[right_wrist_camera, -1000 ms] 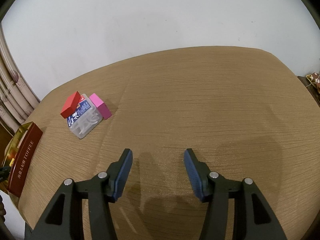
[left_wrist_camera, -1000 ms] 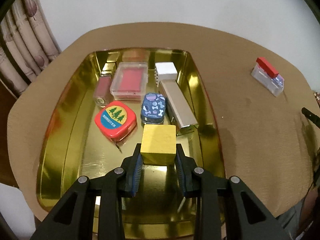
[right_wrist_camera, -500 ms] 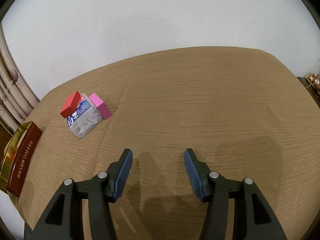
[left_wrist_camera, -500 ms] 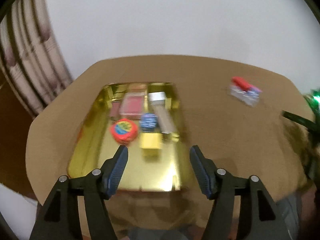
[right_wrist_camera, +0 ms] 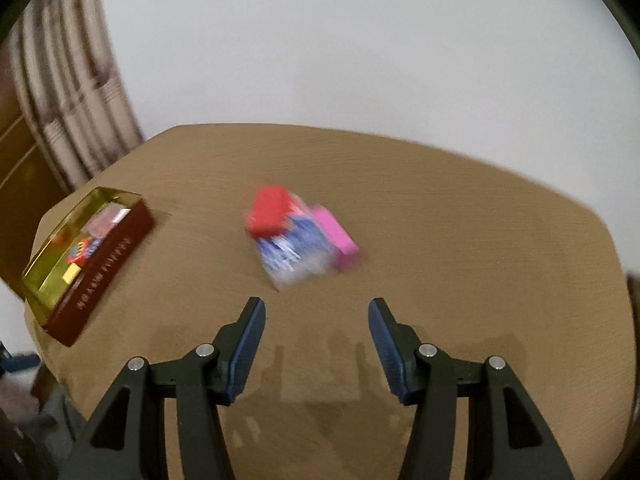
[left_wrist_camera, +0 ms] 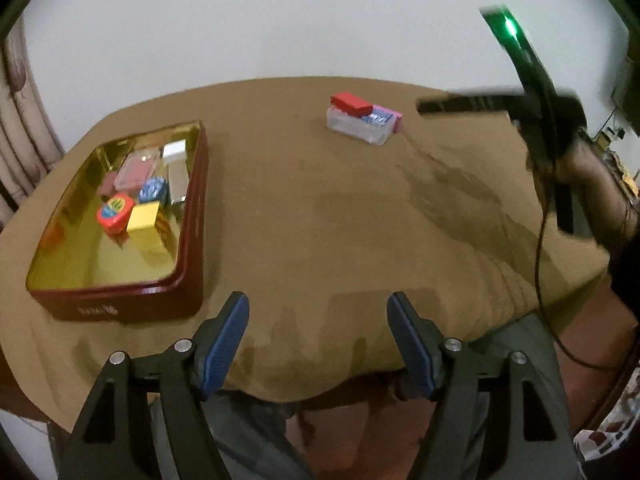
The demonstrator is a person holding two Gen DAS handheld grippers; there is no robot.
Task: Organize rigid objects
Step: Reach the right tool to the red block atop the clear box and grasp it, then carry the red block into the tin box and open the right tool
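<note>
**Both grippers empty, last blocks loose on the table**

Left gripper (left_wrist_camera: 318, 344): black plastic arms, ribbed blue pads, jaws spread and just been opening, nothing between them; it sits over the near table edge. Under it, the table (left_wrist_camera: 320, 216), covered in tan ribbed cloth with a rounded outline. To its left, the tin (left_wrist_camera: 192, 216): rectangular, dark red outside, shiny gold inside. In it lies the yellow block (left_wrist_camera: 144, 216), a matte cube, beside a round red tape measure (left_wrist_camera: 114, 212), a blue patterned box (left_wrist_camera: 154, 190), a clear flat case (left_wrist_camera: 134, 168) and a silvery bar (left_wrist_camera: 178, 176).

Right gripper (right_wrist_camera: 316, 340): same build, jaws spread, empty. Just past its tips, blurred, a clear plastic box (right_wrist_camera: 296, 256) with a red block (right_wrist_camera: 268, 212) on top and a pink block (right_wrist_camera: 336, 236) touching its side, all well apart from the tin. Behind everything, a plain white wall (right_wrist_camera: 360, 60) and a pleated curtain (right_wrist_camera: 68, 92) at left.
</note>
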